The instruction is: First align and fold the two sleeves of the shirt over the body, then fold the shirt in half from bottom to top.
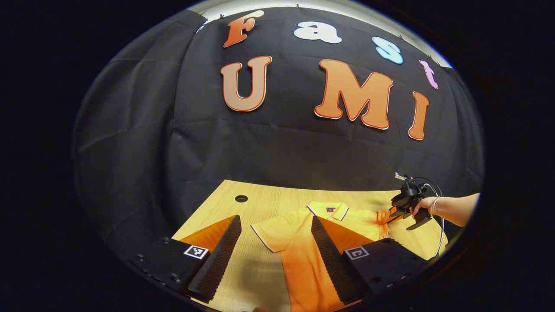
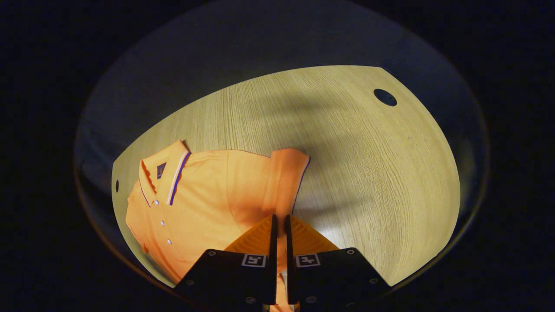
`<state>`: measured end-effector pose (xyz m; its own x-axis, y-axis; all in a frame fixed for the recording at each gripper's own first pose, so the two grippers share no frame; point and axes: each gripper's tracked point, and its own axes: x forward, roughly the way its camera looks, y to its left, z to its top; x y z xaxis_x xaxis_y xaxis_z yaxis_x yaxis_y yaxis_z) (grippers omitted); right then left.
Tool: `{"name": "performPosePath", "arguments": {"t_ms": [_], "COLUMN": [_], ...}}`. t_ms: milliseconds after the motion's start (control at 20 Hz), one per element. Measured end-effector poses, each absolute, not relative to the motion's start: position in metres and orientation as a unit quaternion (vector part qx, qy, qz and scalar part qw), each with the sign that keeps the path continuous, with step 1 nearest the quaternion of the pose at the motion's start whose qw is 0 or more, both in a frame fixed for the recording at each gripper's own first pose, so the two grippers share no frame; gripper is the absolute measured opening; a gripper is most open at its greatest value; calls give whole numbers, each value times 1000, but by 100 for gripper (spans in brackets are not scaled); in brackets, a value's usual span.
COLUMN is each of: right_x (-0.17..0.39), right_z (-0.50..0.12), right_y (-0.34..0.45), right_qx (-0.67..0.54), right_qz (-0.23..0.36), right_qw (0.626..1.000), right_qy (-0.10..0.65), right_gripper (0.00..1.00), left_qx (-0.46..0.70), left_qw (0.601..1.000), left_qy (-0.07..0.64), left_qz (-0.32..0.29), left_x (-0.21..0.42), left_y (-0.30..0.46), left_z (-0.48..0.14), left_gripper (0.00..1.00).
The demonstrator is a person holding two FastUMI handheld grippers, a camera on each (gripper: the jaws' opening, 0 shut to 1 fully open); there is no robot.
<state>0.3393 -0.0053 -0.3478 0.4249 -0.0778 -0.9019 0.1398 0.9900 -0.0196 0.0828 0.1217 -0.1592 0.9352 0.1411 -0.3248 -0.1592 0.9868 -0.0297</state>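
Orange polo shirt (image 1: 303, 242) lies flat on the wooden table (image 1: 264, 201), collar (image 1: 328, 209) toward the booth wall. My left gripper (image 1: 275, 242) hovers over the shirt's near side, fingers wide apart, nothing between them. My right gripper (image 2: 279, 223) has its fingers pressed together on the sleeve (image 2: 286, 177), pinching the fabric; sleeve edge stands up a bit from the table. In the left gripper view the right gripper (image 1: 392, 214) sits at the shirt's far sleeve, hand (image 1: 422, 206) holding it. Round hole (image 2: 385, 97) in the table, well apart from the shirt.
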Motion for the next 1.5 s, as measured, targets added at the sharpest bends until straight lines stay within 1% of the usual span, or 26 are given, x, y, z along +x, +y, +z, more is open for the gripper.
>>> {"name": "performPosePath", "arguments": {"t_ms": [200, 250, 350, 450, 500, 550, 600, 650, 700, 750, 800, 900, 950, 1050, 1150, 1200, 1250, 1300, 1350, 1500], "right_x": [341, 340, 340, 334, 331, 333, 336, 338, 340, 341, 340, 334, 331, 334, 336, 336, 337, 339, 339, 337], "right_z": [-332, -333, -339, -347, -348, -347, -346, -345, -347, -352, -356, -366, -371, -372, -374, -371, -371, -371, -371, -368], "right_y": [9, 3, -24, -49, -50, -48, -42, -36, -32, -34, -35, -37, -38, -31, -21, -17, -18, -19, -18, -17], "right_qx": [20, 12, -11, -26, -27, -27, -21, -11, -4, -3, -6, -21, -30, -34, -43, -44, -41, -18, -2, 22], "right_qz": [-51, -59, -97, -133, -128, -121, -106, -95, -91, -94, -98, -95, -95, -89, -75, -72, -76, -94, -96, -88], "right_qw": [854, 853, 847, 832, 829, 831, 833, 835, 835, 833, 829, 821, 816, 822, 829, 831, 832, 835, 835, 836], "right_qy": [518, 519, 522, 539, 544, 543, 543, 542, 543, 545, 550, 562, 569, 562, 553, 550, 548, 542, 542, 541], "right_gripper": [9, 9, 10, 10, 11, 24, 24, 35, 42, 61, 61, 69, 75, 78, 60, 55, 41, 32, 3, 3], "left_qx": [-33, -35, -35, -30, -28, -28, -30, -32, -33, -31, -26, -14, -10, -11, -20, -25, -28, -30, -29, -25], "left_qw": [984, 984, 984, 985, 985, 985, 984, 984, 984, 984, 984, 985, 986, 985, 984, 983, 983, 982, 983, 984], "left_qy": [158, 159, 160, 156, 155, 156, 156, 158, 159, 160, 159, 155, 155, 159, 163, 165, 168, 169, 168, 163], "left_qz": [69, 68, 68, 71, 72, 73, 74, 75, 74, 72, 71, 68, 67, 69, 72, 74, 74, 74, 74, 73], "left_x": [81, 79, 78, 77, 76, 76, 77, 78, 78, 77, 77, 75, 74, 76, 79, 80, 82, 82, 83, 81], "left_y": [122, 122, 124, 124, 124, 123, 122, 120, 120, 119, 118, 111, 108, 110, 113, 116, 118, 119, 120, 123], "left_z": [-153, -154, -154, -150, -149, -152, -152, -152, -152, -152, -150, -146, -146, -145, -147, -150, -152, -153, -152, -148], "left_gripper": [98, 98, 98, 98, 98, 98, 98, 98, 98, 98, 98, 98, 98, 98, 98, 98, 98, 98, 98, 98]}}
